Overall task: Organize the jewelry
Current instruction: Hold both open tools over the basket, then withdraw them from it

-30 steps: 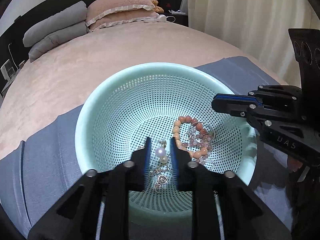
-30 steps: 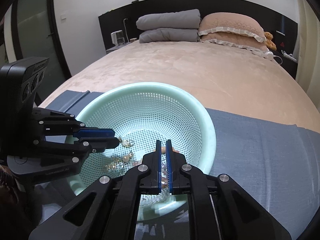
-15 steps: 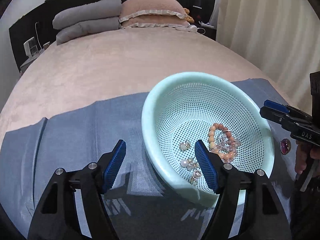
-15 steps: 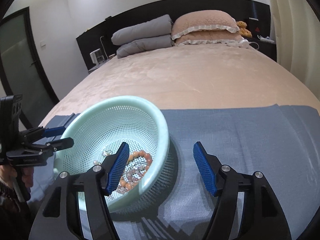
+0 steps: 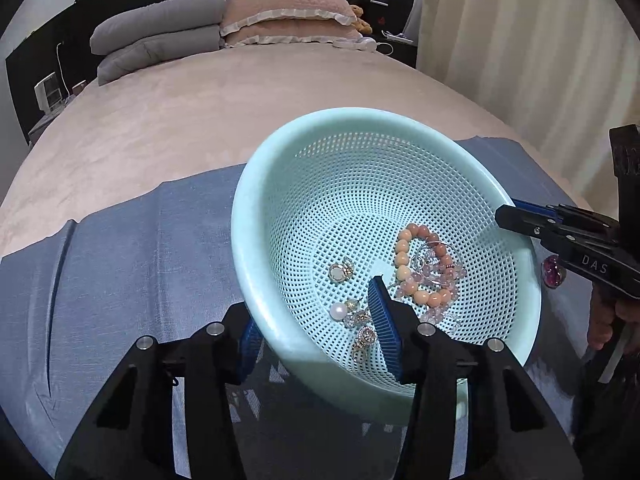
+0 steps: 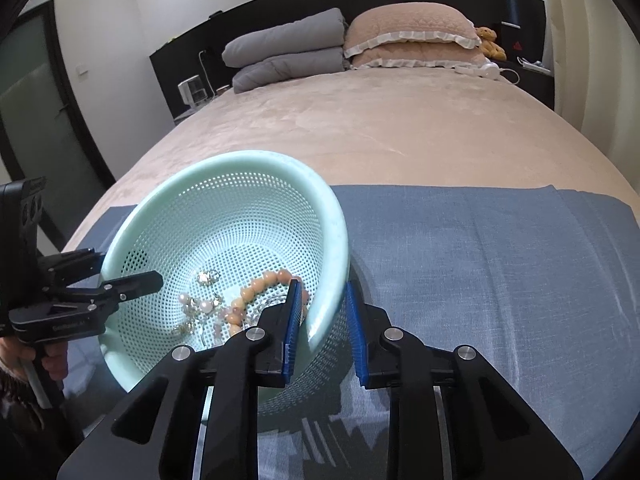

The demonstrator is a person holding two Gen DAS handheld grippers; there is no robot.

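Note:
A mint perforated basket sits on a blue-grey cloth on the bed. Inside lie a peach bead bracelet, pearl earrings and small gold pieces. My left gripper is open and straddles the basket's near-left rim, one finger inside, one outside. My right gripper is open and straddles the right rim the same way. A purple gem lies on the cloth outside the basket, beside the right gripper.
The blue-grey cloth covers the near part of the beige bedspread. Grey and pink pillows lie at the headboard. A curtain hangs to the right.
Both grippers opened from nearly shut, drew apart to opposite sides of the basket, then narrowed over its rim with one finger inside and one outside. The pearl earring lies loose in the basket.

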